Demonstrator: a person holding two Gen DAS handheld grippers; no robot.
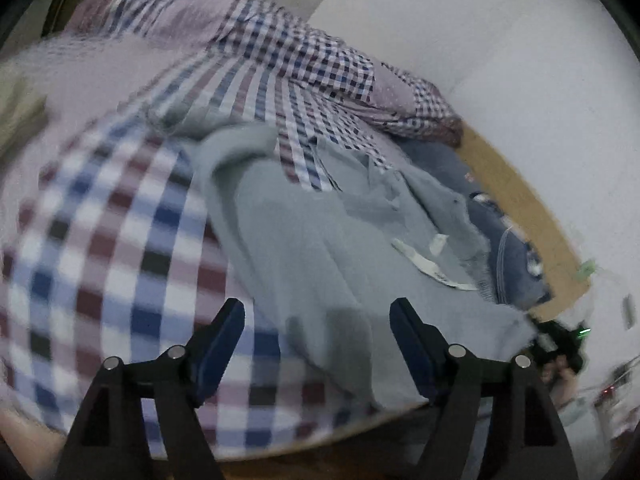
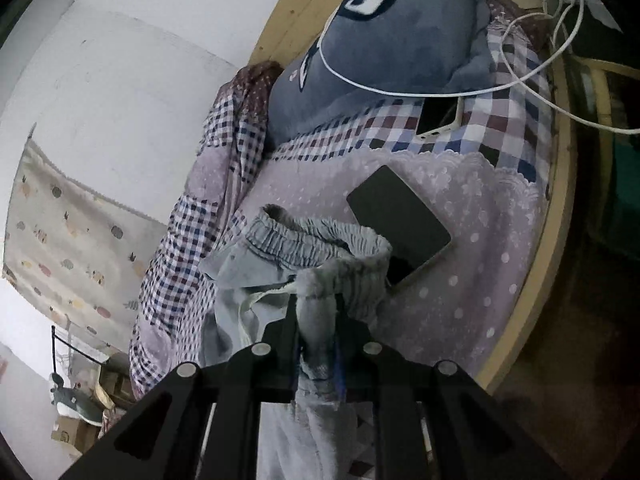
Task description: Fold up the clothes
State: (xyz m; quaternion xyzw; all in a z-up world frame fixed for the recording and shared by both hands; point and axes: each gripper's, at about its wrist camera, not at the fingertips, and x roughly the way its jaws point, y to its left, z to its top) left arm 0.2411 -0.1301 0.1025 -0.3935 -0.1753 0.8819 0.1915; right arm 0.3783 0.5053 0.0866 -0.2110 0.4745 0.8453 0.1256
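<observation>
Pale grey-blue trousers [image 1: 304, 240] lie spread over the checked bedsheet [image 1: 100, 240], with white labels showing on the cloth. My left gripper [image 1: 318, 320] hangs open just above them, and only cloth lies under the gap between its blue pads. In the right wrist view the trousers' gathered elastic waistband [image 2: 316, 240] bunches up. My right gripper [image 2: 318, 316] is shut on a fold of that waistband, and the rest of the trousers [image 2: 304, 432] hangs down below it.
A dark tablet [image 2: 400, 220] lies on the dotted lilac cover [image 2: 472, 264], partly under the waistband. A phone [image 2: 438, 118], a white cable [image 2: 532, 52] and a grey plush pillow [image 2: 400, 40] sit beyond. Wooden bed frame [image 2: 556, 240] and white wall [image 1: 500, 40] border the bed.
</observation>
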